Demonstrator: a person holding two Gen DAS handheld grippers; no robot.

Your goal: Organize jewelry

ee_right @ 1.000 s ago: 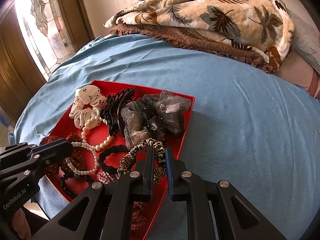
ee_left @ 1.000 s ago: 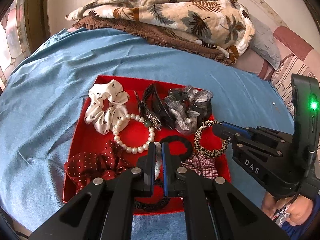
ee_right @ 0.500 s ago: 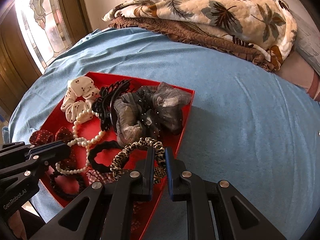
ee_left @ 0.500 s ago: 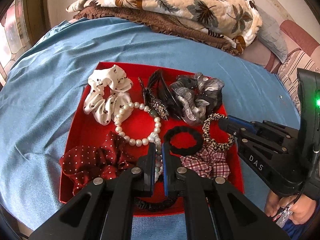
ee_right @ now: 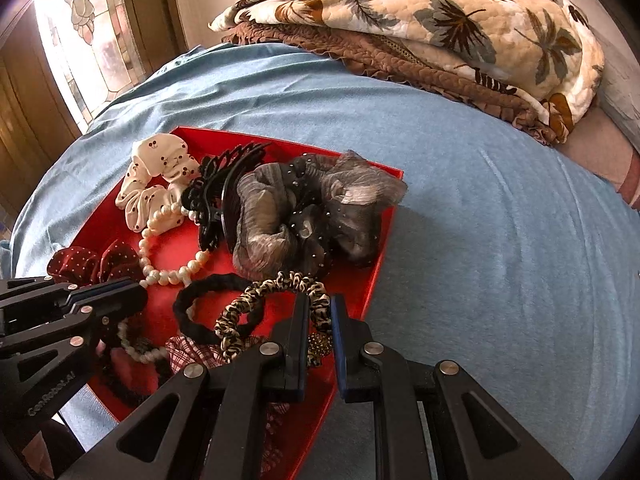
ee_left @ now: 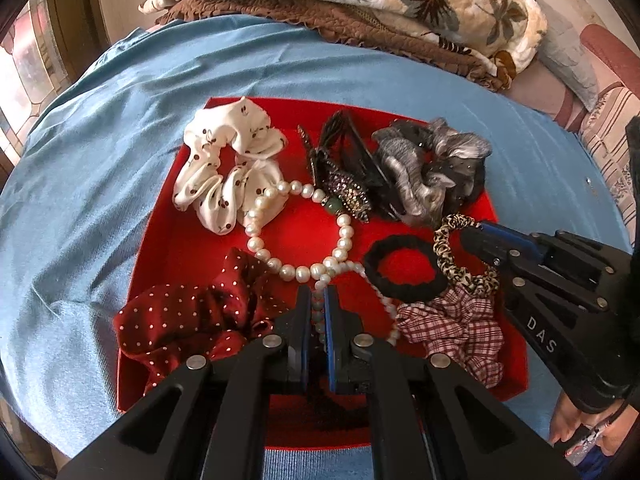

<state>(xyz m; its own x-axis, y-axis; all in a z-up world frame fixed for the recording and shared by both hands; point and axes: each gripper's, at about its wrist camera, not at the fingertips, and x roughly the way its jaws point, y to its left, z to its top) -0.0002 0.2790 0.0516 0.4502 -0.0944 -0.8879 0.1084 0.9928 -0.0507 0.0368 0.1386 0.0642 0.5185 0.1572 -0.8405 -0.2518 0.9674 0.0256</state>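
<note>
Left gripper (ee_left: pixel 318 300) is pinching the pearl necklace (ee_left: pixel 298 270) at the red tray's (ee_left: pixel 160 240) 6 o'clock; right gripper (ee_right: pixel 320 316) is clamping the leopard hair tie (ee_right: pixel 276 286). Next, probably: lifting both clear without snagging.

Both cameras ride low behind their own fingers and look forward and down across a blue bedspread (ee_left: pixel 100 168) toward folded quilts (ee_right: pixel 460 32) by the far wall. The left wrist view faces the red tray (ee_left: pixel 160 240) squarely from its near edge, close in. The right wrist view sits at the tray's near right corner, angled leftward. Both views share the tray, and each sees the other gripper at its edge.
</note>
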